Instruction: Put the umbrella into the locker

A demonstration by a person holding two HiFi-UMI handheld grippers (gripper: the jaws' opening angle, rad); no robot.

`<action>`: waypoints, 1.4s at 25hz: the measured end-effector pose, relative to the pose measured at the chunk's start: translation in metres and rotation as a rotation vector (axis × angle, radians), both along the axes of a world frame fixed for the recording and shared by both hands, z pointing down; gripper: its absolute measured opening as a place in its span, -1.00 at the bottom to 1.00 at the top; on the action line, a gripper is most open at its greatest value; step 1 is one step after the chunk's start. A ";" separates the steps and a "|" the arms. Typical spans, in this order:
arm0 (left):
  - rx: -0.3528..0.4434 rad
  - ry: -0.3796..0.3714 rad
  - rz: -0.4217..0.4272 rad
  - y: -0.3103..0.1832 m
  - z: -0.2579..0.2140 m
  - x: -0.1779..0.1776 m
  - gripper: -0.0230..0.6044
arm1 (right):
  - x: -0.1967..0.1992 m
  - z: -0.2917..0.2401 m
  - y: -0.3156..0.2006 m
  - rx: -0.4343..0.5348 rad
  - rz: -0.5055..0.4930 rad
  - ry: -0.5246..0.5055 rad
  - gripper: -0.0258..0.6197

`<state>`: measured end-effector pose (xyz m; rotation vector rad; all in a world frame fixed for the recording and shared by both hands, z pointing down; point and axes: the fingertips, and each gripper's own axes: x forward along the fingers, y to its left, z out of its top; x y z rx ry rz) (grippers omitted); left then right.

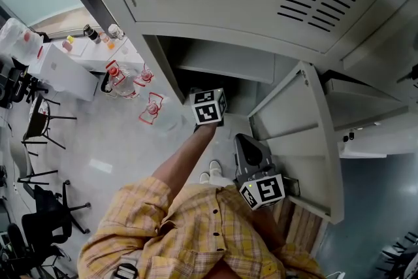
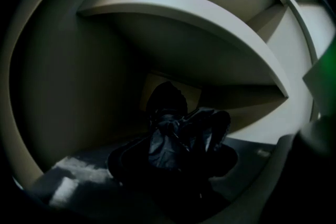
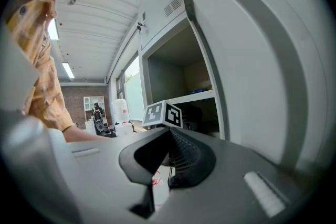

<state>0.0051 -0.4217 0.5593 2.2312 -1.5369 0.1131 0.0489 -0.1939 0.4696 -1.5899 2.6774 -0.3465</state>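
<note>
I am reaching the left gripper (image 2: 174, 162) into the locker (image 1: 225, 63), its jaws clamping the black folded umbrella (image 2: 178, 134), which is sitting low at the compartment floor, under the shelf (image 2: 210, 23); the right gripper (image 3: 168, 134) is hanging outside beside the open door (image 1: 304, 140), jaws pressed together, gripping nothing

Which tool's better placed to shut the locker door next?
Probably right: the right tool sits empty beside the open door; the left tool is inside the locker at the umbrella.
</note>
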 end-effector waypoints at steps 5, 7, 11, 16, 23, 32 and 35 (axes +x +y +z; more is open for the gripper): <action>0.008 -0.032 0.001 -0.006 0.003 0.004 -0.16 | -0.005 -0.002 0.002 0.008 -0.017 0.004 -0.95; 0.018 -0.039 0.001 -0.005 0.001 0.004 -0.16 | -0.006 -0.002 0.003 0.012 -0.021 0.005 -0.95; 0.121 -0.092 0.001 -0.003 -0.016 0.001 -0.16 | -0.007 -0.003 0.004 0.012 -0.018 0.017 -0.95; 0.159 -0.083 0.023 0.005 -0.027 0.008 -0.17 | -0.008 -0.003 0.005 0.015 -0.023 0.010 -0.95; 0.164 -0.088 0.022 0.014 -0.030 0.004 -0.25 | -0.010 -0.003 0.011 0.014 -0.021 0.014 -0.95; 0.152 -0.067 0.042 0.048 -0.045 -0.005 -0.48 | -0.009 -0.006 0.019 0.014 0.000 0.015 -0.95; 0.173 -0.073 0.043 0.059 -0.048 -0.009 -0.55 | -0.009 -0.007 0.022 0.020 0.005 0.019 -0.95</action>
